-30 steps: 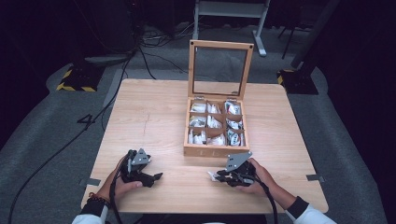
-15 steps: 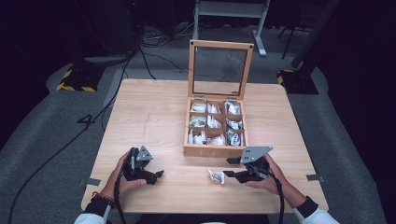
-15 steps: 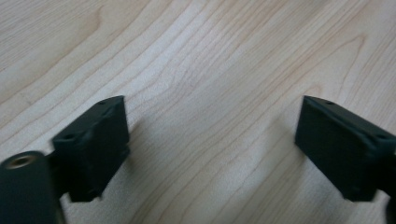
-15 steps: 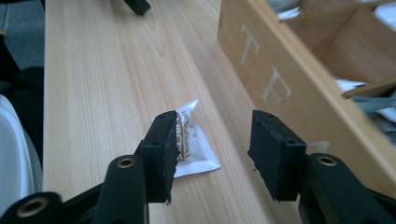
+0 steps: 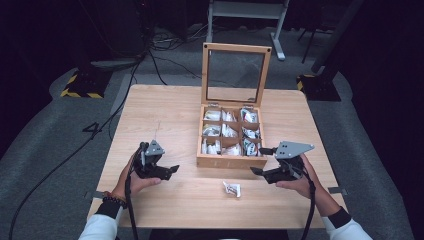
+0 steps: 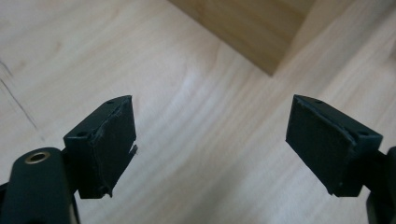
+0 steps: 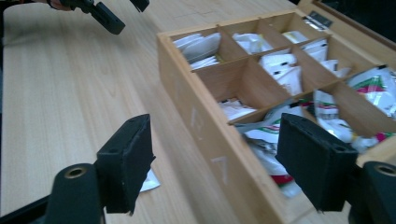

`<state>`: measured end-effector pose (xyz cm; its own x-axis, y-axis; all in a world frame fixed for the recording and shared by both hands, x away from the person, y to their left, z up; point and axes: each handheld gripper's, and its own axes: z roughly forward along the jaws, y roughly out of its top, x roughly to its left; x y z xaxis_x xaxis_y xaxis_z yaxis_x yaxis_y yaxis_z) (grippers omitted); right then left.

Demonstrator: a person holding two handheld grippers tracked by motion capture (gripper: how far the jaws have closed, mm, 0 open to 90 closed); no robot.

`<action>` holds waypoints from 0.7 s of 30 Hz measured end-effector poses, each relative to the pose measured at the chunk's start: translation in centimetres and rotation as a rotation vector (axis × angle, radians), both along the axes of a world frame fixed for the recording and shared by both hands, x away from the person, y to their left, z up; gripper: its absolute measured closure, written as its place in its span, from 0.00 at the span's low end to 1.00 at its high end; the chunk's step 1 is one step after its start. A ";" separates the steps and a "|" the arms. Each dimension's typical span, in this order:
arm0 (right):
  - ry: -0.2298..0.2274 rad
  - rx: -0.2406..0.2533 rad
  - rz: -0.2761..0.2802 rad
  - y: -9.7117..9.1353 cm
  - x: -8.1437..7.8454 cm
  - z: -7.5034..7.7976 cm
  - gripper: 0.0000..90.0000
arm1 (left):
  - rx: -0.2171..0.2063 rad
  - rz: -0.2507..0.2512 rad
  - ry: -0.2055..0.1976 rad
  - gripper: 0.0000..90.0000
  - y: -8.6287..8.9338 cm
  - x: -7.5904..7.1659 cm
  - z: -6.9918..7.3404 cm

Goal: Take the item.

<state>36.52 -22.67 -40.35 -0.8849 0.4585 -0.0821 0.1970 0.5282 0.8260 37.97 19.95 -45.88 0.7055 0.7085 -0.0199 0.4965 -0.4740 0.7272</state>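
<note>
Right gripper (image 5: 264, 161), jaws just opened w/ nothing between, hangs beside the wooden box (image 5: 226, 161), apparently after dropping a small packet (image 5: 232, 188) on the table (image 5: 165, 112) in front; left gripper (image 5: 172, 169) waits spread, empty, nearby.

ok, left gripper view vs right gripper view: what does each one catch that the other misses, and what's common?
Left gripper view: bare table between its own open jaws, plus one outer corner of the wooden box.
Right gripper view: the box's compartments with white packets, a loose packet on the table behind its near jaw, and the left gripper farther off at the top.
Both: the light wood tabletop, the box's side wall, and a pair of black jaws standing apart with nothing between them.
</note>
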 end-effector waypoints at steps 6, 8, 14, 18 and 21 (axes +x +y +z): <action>-0.034 0.011 -0.093 -1.6 1.8 1.3 0.27 | -0.008 0.008 -0.049 0.19 -1.1 2.7 2.2; -0.043 0.020 -0.129 -2.1 2.6 1.8 0.29 | -0.027 0.002 -0.045 0.19 -1.5 3.8 2.9; -0.096 0.009 -0.220 -3.0 5.6 3.3 0.30 | -0.009 -0.006 -0.076 0.18 -2.7 6.9 5.0; -0.103 -0.033 -0.265 -3.2 8.1 3.9 0.32 | -0.038 0.000 -0.088 0.20 -3.5 9.2 6.3; -0.096 -0.031 -0.318 -3.4 10.1 4.1 0.34 | -0.042 0.012 -0.092 0.21 -4.2 11.0 6.9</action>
